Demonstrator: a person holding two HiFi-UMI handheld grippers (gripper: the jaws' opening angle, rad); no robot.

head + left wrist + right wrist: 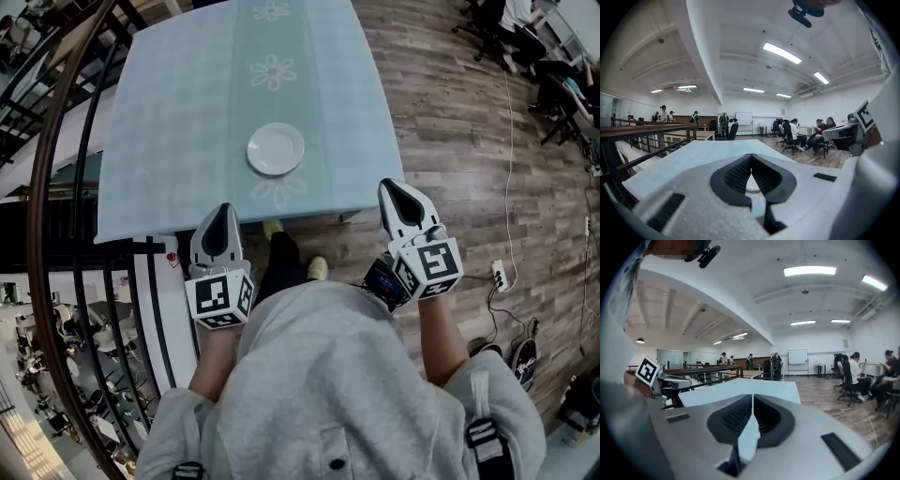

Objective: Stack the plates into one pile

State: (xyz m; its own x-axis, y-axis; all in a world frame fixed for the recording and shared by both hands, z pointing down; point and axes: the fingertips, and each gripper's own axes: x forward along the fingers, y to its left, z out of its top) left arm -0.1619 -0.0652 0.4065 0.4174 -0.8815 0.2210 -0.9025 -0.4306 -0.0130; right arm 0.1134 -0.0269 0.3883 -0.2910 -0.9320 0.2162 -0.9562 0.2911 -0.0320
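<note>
L gripper (224, 210) hung at the table's (169, 122) near edge, left of centre, ribbed black pads pressed together w/ nothing between. Round glossy white plate pile (276, 149), count unclear, sat on the pale-blue checked cloth near mid near edge. R gripper (392, 187) was by the near right corner, pads closed tip to tip, empty.

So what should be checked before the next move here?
1. Left tool empty, jaws together: ok.
2. Right tool empty, jaws together: ok.
3. Both tools held back from the table edge: ok.
4. White plates sit in one spot only, near the table's front middle: ok.
5. Pile complete, every plate in it: cannot tell, from above only the top one shows.
</note>
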